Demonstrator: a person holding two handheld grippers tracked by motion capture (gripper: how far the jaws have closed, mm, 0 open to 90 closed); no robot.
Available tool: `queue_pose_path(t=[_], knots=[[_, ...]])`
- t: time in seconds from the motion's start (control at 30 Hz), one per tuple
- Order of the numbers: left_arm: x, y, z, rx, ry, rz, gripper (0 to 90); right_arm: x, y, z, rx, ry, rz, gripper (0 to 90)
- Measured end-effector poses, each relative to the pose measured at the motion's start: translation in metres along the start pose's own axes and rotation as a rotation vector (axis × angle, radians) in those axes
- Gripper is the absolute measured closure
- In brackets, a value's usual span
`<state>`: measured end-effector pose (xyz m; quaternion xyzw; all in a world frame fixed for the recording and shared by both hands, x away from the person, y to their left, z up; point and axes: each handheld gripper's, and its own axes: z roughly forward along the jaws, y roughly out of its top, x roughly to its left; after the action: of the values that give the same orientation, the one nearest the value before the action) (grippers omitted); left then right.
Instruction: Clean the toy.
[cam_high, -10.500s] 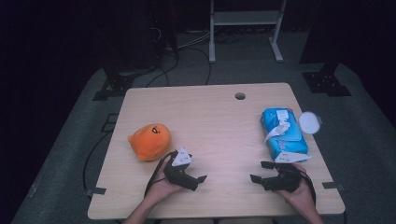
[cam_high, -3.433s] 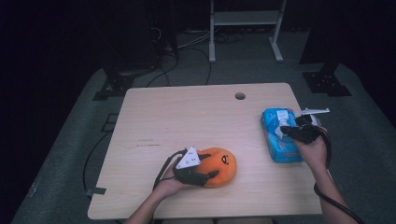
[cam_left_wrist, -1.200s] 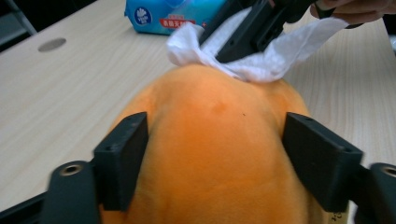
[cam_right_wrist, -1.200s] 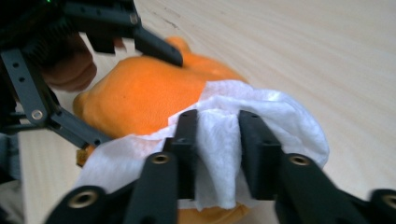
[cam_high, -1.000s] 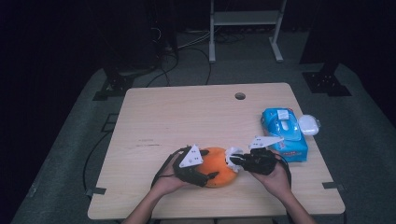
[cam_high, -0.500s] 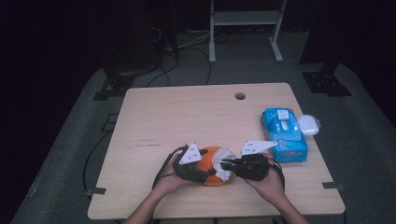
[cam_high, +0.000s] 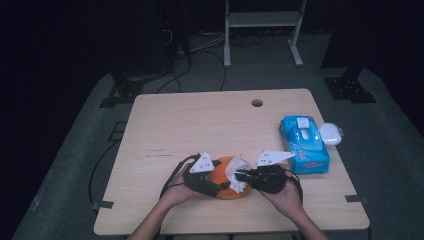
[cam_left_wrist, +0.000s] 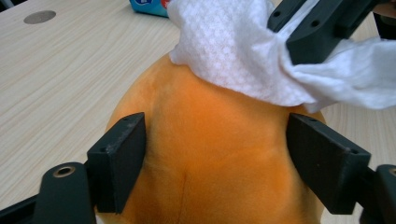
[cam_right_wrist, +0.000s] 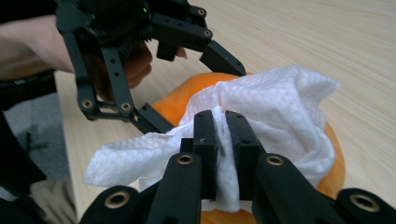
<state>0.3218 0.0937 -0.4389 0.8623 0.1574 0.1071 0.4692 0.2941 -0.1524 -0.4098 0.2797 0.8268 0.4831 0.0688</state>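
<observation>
High view: the orange plush toy (cam_high: 226, 180) lay near the front edge of the table (cam_high: 190, 125), with the blue wipe pack (cam_high: 303, 144) well apart from it, toward the far right corner. A white wipe (cam_high: 238, 172) was already out of the pack and was laid over the right side of the toy, so the fetching was judged done and the wiping itself only just started; most of the orange surface was left uncovered.

The toy was gripped from its left by the left gripper (cam_left_wrist: 215, 158), whose jaws were pressed against both flanks of the plush in the left gripper view. The wipe was pinched by the right gripper (cam_right_wrist: 222, 140), its jaws drawn nearly together on a fold of the cloth directly above the toy.

Both forearms were brought in low from the front edge, the hands angled inward so that the two grippers met over the toy.
</observation>
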Motion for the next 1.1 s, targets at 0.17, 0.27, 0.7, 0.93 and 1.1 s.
queue_pose_path(t=[0.17, 0.27, 0.7, 0.93, 1.1], knots=[[0.007, -0.003, -0.005, -0.01, -0.01, -0.043, 22.8, -0.014, -0.006, 0.001, 0.004, -0.031, 0.014, 83.1], [0.008, 0.001, -0.01, -0.015, -0.051, -0.067, 19.7, -0.021, -0.011, -0.005, 0.008, -0.058, 0.034, 83.1], [0.007, -0.001, -0.005, 0.004, -0.011, -0.041, 32.2, 0.009, -0.006, 0.003, 0.017, 0.01, -0.035, 83.1], [0.011, -0.005, -0.005, -0.007, -0.015, -0.067, 32.6, -0.004, -0.011, 0.003, 0.034, -0.03, -0.03, 83.2], [0.012, -0.006, -0.006, -0.002, -0.01, -0.072, 32.4, -0.014, -0.017, -0.012, 0.042, -0.109, -0.015, 83.1]])
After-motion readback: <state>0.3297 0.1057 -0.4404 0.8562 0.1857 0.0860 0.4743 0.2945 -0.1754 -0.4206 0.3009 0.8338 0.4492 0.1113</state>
